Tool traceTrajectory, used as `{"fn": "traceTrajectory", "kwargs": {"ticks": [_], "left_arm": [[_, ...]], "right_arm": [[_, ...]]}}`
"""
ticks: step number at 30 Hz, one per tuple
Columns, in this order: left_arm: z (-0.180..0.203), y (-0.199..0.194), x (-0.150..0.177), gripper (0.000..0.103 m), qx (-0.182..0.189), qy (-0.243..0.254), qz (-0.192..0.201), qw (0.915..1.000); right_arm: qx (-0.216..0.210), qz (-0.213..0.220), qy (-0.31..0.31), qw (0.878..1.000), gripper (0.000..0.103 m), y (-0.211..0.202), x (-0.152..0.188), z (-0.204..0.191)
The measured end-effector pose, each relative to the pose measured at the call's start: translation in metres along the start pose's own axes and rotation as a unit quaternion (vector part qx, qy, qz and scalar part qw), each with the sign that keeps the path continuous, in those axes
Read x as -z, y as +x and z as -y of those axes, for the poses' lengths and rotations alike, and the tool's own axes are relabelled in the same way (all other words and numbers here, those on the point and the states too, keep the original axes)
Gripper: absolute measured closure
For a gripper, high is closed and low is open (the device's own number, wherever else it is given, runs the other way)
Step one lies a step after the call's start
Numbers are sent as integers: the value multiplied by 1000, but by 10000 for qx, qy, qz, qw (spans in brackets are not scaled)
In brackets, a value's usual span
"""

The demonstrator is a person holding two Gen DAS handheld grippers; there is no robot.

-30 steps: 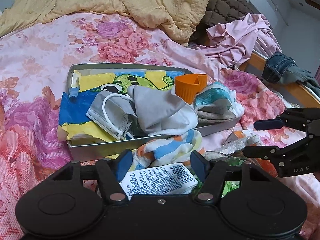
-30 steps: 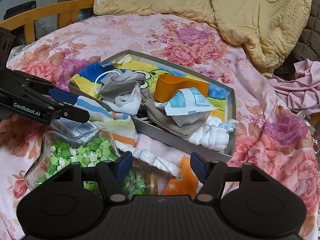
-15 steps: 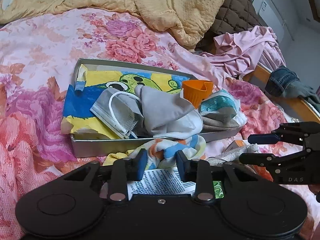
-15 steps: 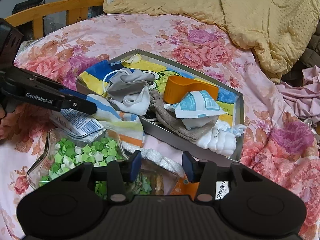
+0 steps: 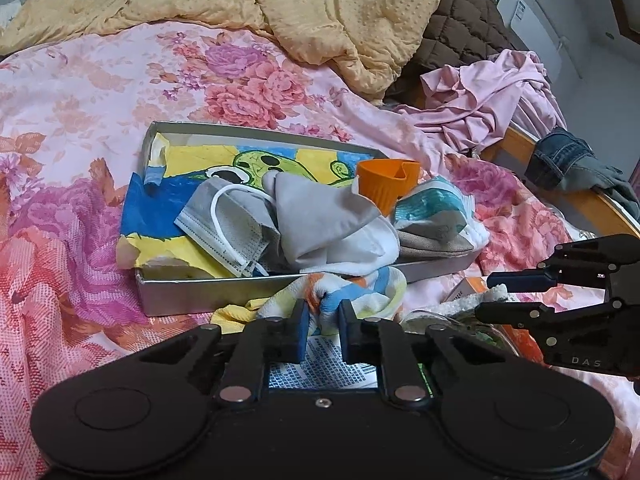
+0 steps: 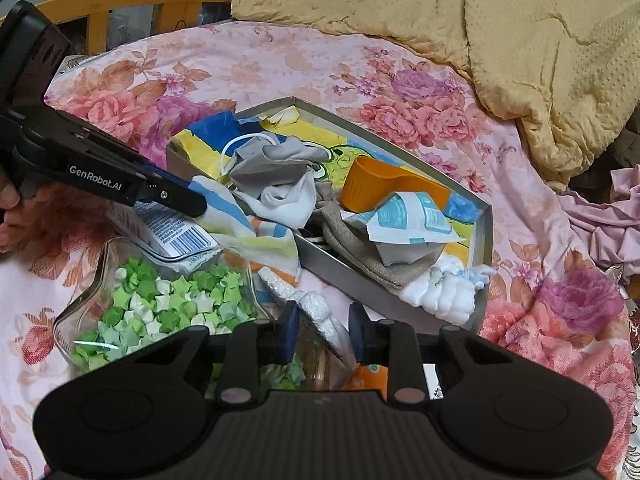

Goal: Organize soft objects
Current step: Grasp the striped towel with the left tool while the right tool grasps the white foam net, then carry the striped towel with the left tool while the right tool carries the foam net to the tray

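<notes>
My left tongs [image 5: 323, 317] are pinching a fold of the striped towel [image 5: 360, 294], which lies bunched on the bed [image 5: 72, 92] just against the near wall of the tray [image 5: 180, 300]. From the right wrist view I see the same tongs [image 6: 196, 205] reaching in from the left, tips buried in the towel [image 6: 256, 232] at the tray's [image 6: 486, 248] corner. A barcode packet [image 6: 176, 232] lies under them, resting on the rim of a clear dish [image 6: 80, 304] filled with green paper stars [image 6: 172, 300].

My right tongs [image 6: 323, 332] are narrowed, but a gap remains between the pads; a white foam strip [image 6: 308, 304] runs into that gap. I cannot tell whether they grip it. In the left view these tongs [image 5: 490, 296] hang at the right, near the strip [image 5: 476, 296].

Inside the tray, on a cartoon sheet [image 5: 192, 160], I see a grey mask [image 5: 224, 220], a grey and white sock [image 5: 332, 224], an orange cup [image 5: 386, 184], a blue-printed pouch [image 5: 432, 204] on a tan cloth [image 5: 432, 242], and, in the right view, a white knitted piece [image 6: 440, 292] draped over the near corner. A yellow blanket [image 5: 280, 12] lies beyond.
</notes>
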State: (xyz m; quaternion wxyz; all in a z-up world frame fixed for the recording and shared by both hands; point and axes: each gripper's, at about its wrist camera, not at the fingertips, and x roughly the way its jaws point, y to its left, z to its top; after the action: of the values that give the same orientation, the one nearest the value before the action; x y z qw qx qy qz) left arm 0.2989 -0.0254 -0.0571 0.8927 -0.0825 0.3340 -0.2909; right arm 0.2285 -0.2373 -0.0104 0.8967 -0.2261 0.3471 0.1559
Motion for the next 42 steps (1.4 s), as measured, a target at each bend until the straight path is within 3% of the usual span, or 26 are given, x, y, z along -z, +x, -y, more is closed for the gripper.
{"fn": "traceTrajectory", "kwargs": {"ticks": [3, 6, 17, 30, 42], "left_arm": [[1, -1, 0, 88, -21, 3, 41, 10000], [4, -4, 1, 89, -69, 31, 91, 9999], [26, -23, 1, 91, -333, 45, 284, 9990], [51, -69, 3, 91, -683, -290, 953, 9927], [74, -107, -9, 91, -842, -325, 1446, 9854]], "right_arm": [[70, 81, -44, 9999, 77, -4, -1, -1], [155, 132, -13, 9998, 88, -7, -1, 0], [129, 516, 171, 9984, 89, -30, 2, 3], [301, 1394, 475, 9886, 89, -70, -1, 3], [336, 1849, 865, 9784, 89, -84, -12, 4]]}}
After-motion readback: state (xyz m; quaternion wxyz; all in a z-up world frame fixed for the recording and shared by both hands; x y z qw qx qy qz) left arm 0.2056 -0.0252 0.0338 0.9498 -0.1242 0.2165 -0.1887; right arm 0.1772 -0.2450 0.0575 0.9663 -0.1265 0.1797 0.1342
